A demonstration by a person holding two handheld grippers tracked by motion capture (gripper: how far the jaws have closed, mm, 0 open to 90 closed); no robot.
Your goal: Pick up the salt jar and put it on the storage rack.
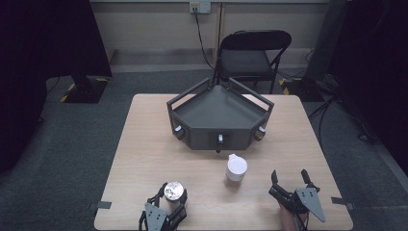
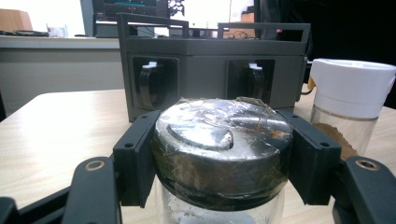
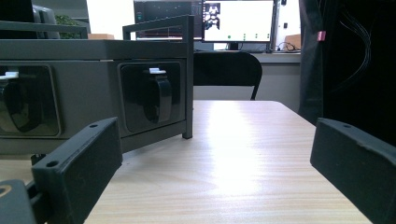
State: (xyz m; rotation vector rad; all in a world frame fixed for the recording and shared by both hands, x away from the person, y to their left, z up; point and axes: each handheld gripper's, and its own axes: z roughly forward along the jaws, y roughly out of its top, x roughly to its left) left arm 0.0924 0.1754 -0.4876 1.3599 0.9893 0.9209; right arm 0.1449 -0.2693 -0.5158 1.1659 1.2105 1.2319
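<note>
Jar (image 2: 223, 154) clamped in left claw (image 1: 169, 196); right claw (image 1: 290, 180) spread over wooden table (image 1: 144, 154).

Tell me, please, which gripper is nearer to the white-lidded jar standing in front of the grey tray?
Right, narrowly. The right gripper sits open just to the right of the white-lidded jar; the left gripper is farther off to its left and nearer the person, closed around the metal-lidded jar.

A lab or office test room: grey carpet (image 1: 57, 159), a small wooden table (image 1: 144, 159), a black folding chair (image 1: 250, 57) on its far side, a wall socket (image 1: 199, 6) with cables, and lit computer monitors (image 3: 238, 21) on a far desk.
</note>
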